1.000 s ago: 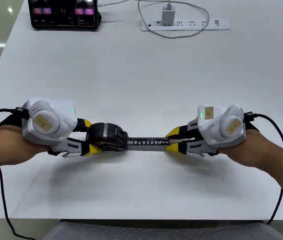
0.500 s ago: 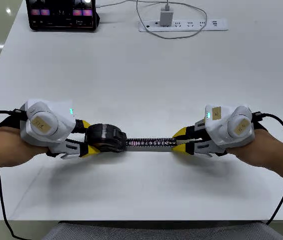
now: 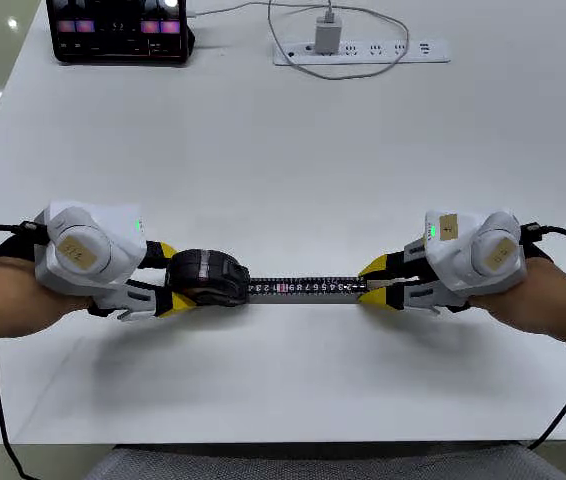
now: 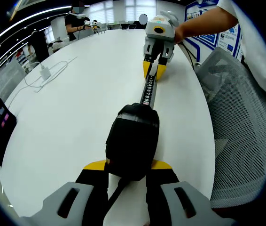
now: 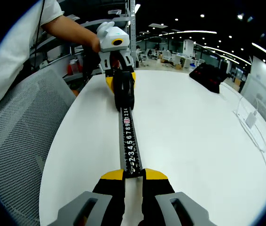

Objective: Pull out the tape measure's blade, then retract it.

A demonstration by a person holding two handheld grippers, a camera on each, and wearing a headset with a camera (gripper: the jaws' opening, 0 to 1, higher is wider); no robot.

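Pull-out step in hand: left hand-held gripper (image 3: 173, 277) clamps tape measure (image 3: 210, 276) on table (image 3: 293, 150); right hand-held gripper (image 3: 373, 283) pinches blade (image 3: 303, 288) tip; next, prob. a guided return twd case.

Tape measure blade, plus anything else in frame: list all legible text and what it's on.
"2 3 4 5 6 7 8 9", then "1 2 3 4": on the tape measure blade; the red-marked figure between them is too small to read.
Tan stickers on the left gripper and right gripper: handwriting blurred, unreadable.
Tablet screen: too small to read.
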